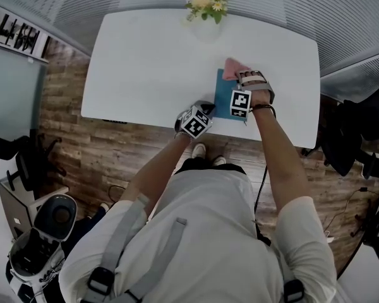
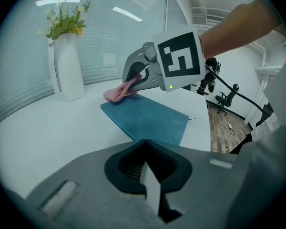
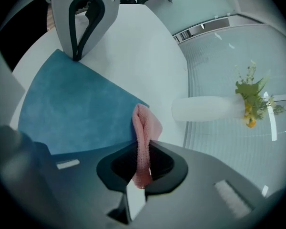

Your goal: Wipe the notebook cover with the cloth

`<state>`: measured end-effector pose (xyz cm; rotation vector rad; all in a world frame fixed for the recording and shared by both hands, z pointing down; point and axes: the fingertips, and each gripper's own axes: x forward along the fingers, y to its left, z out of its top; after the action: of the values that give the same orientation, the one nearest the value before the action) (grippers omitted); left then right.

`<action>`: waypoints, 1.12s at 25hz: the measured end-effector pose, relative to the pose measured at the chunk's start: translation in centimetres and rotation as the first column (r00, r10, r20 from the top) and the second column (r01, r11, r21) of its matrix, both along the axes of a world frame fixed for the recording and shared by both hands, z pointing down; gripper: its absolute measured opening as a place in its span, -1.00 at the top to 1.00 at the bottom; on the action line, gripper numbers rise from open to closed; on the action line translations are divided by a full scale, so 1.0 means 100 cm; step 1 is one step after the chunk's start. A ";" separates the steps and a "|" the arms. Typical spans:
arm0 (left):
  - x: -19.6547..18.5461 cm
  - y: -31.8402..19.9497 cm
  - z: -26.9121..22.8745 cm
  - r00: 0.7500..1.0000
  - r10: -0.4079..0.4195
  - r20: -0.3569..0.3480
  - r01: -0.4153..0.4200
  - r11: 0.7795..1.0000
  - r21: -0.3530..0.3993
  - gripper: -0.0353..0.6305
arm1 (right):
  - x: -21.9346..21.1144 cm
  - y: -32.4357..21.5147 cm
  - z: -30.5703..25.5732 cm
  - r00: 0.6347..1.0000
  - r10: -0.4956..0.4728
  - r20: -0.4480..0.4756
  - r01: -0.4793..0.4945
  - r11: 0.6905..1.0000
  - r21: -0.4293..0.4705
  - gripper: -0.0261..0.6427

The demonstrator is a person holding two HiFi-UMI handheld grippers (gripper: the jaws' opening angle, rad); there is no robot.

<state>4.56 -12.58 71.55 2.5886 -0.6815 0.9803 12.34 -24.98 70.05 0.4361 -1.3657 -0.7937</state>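
A blue notebook [image 1: 225,95] lies flat on the white table [image 1: 145,62], near its front edge. My right gripper [image 1: 242,76] is shut on a pink cloth [image 1: 232,67], which hangs out at the notebook's far corner. In the right gripper view the cloth [image 3: 144,128] runs between the jaws and touches the notebook [image 3: 71,106] at its edge. My left gripper [image 1: 204,108] hovers at the notebook's near left side, shut with nothing in it. The left gripper view shows the notebook [image 2: 145,118] ahead, with the cloth [image 2: 115,94] and right gripper [image 2: 136,75] beyond.
A white vase with yellow flowers [image 1: 205,8] stands at the table's far edge, beyond the notebook. The vase [image 2: 70,66] is left of the cloth in the left gripper view. Wooden floor [image 1: 63,137] and office chairs surround the table.
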 end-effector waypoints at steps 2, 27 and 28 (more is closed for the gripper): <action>0.001 0.000 0.000 1.000 0.000 -0.001 0.000 1.000 -0.003 0.89 | 0.004 0.006 0.020 1.000 0.022 -0.018 -0.024 0.994 -0.103 0.87; 0.000 0.002 -0.001 1.000 -0.001 0.002 0.001 1.000 -0.002 0.89 | -0.003 0.076 0.039 0.997 0.051 0.066 -0.034 0.972 -0.233 0.91; 0.000 0.001 -0.001 1.000 -0.001 0.001 0.001 1.000 -0.002 0.88 | -0.004 0.079 0.039 0.996 0.049 0.070 -0.032 0.972 -0.231 0.91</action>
<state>4.55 -12.44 71.46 2.5857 -0.6821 0.9819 11.93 -17.08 73.94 0.3133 -1.4951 -0.5816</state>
